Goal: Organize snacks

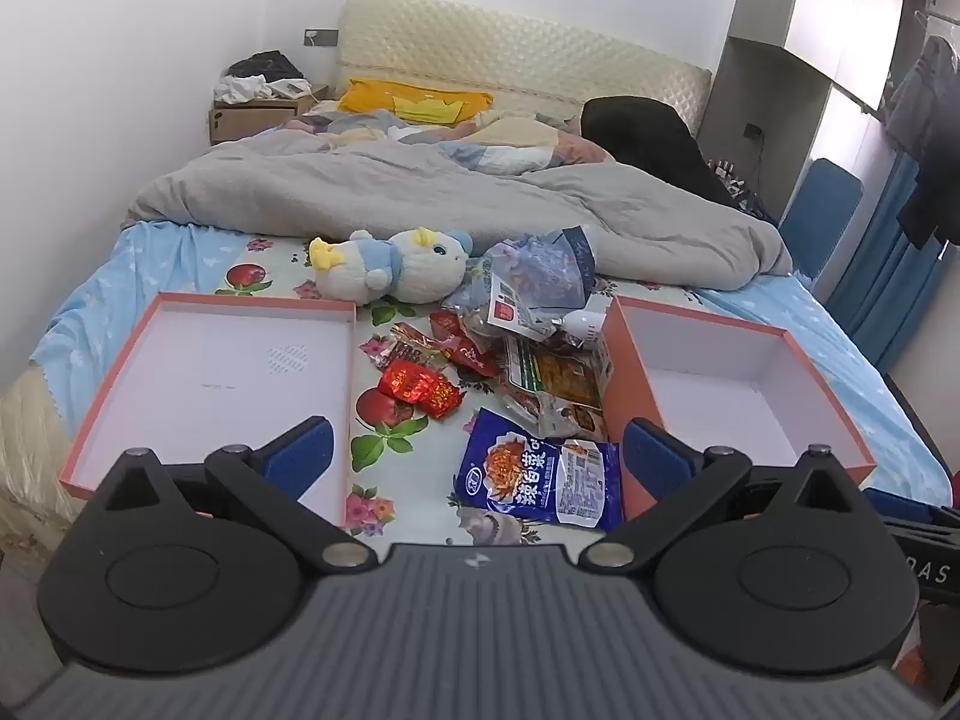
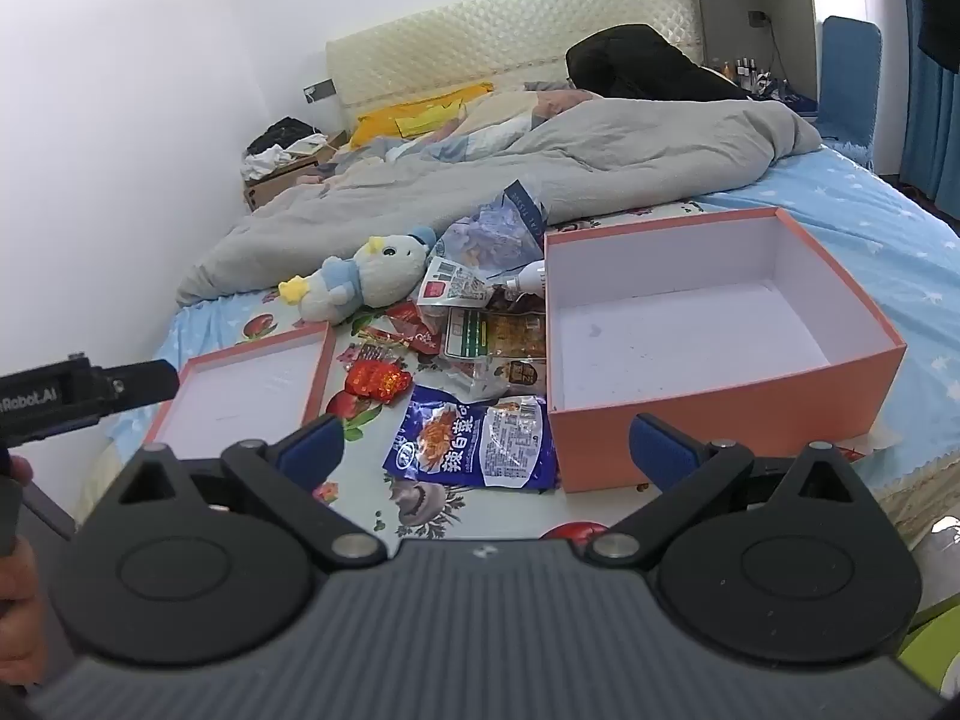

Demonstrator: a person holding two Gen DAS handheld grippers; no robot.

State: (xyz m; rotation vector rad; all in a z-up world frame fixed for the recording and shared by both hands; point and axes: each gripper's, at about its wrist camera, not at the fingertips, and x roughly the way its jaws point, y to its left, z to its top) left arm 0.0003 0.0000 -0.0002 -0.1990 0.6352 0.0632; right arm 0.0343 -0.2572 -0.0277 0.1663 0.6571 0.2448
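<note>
A pile of snack packets (image 1: 516, 354) (image 2: 480, 336) lies on the bed between two orange boxes. Nearest to me is a blue packet (image 1: 537, 477) (image 2: 474, 441); small red packets (image 1: 420, 390) (image 2: 375, 381) lie left of the pile. The deep orange box (image 1: 738, 384) (image 2: 708, 324) stands on the right with nothing inside. Its shallow lid (image 1: 222, 384) (image 2: 252, 390) lies on the left. My left gripper (image 1: 477, 456) hovers open above the blue packet. My right gripper (image 2: 486, 444) is open too, near the deep box's front corner. Both hold nothing.
A plush toy (image 1: 390, 267) (image 2: 360, 279) lies behind the snacks. A crumpled grey duvet (image 1: 420, 186) (image 2: 540, 168) covers the far half of the bed. The left gripper's body (image 2: 84, 393) and a hand (image 2: 18, 576) show at the right view's left edge.
</note>
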